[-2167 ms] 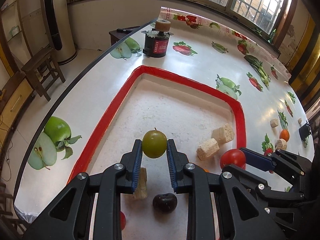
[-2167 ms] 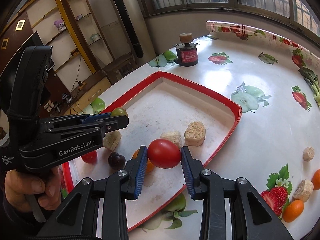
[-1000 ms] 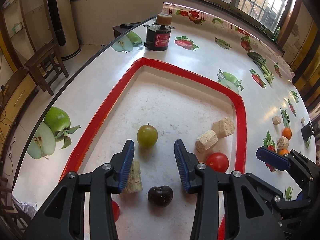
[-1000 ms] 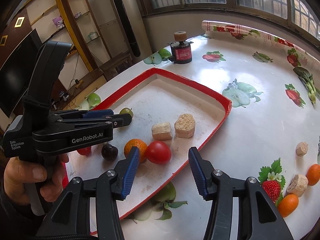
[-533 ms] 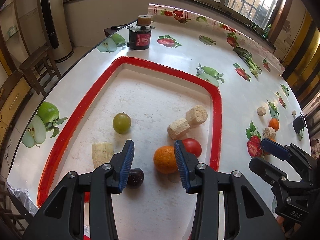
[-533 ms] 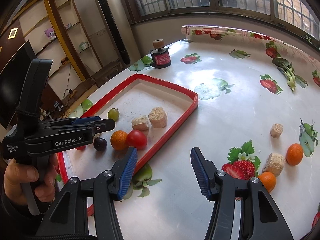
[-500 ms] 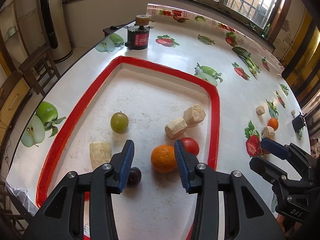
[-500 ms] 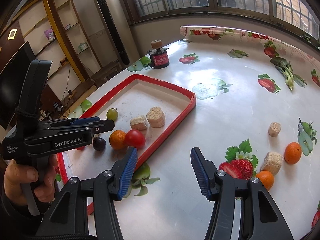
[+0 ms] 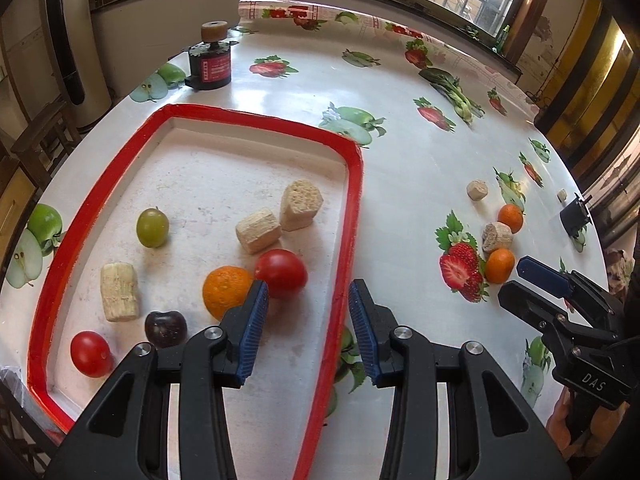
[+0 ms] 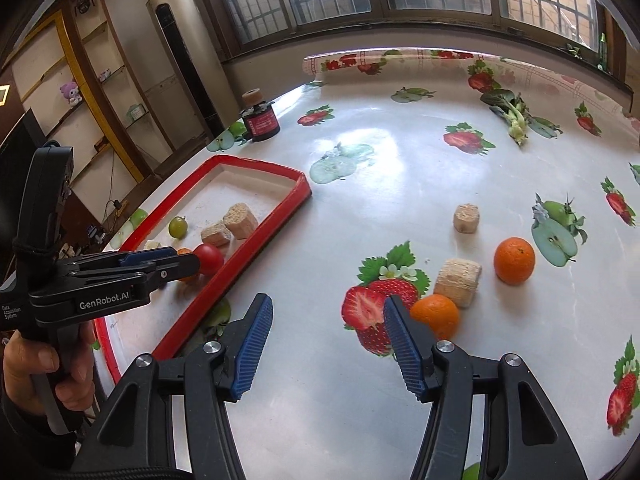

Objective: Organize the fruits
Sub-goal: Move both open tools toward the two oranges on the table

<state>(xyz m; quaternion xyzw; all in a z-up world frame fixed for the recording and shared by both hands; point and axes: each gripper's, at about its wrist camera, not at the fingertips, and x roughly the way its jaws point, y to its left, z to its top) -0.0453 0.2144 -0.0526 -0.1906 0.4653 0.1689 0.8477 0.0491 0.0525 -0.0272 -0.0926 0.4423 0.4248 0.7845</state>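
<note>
Two grippers: both hang empty over the table [image 9: 420,184]
Left gripper [image 9: 308,328]: jaws partly apart, nothing between the pads, poised over the tray's right rim
Right gripper [image 10: 328,344]: jaws opening, nothing between them, over a printed strawberry, an orange just right of its right pad
Tray [image 9: 352,216]: red rim, pale speckled floor, long axis running away from the left camera
Fruit in tray: green plum [image 9: 152,227] at left with stem up; tomato [image 9: 281,273] touching orange [image 9: 226,292]; dark plum [image 9: 165,329]; small tomato [image 9: 91,353] in the near left corner
Blocks in tray: two tan pieces [image 9: 258,230] touching near the middle; a pale one [image 9: 119,297] lying lengthwise by the left rim
Fruit on table: two oranges [image 10: 514,260] right of the tray, well apart from it, with a tan block [image 10: 458,277] between them
Far block [image 10: 466,218]: small, upright, alone beyond the oranges
</note>
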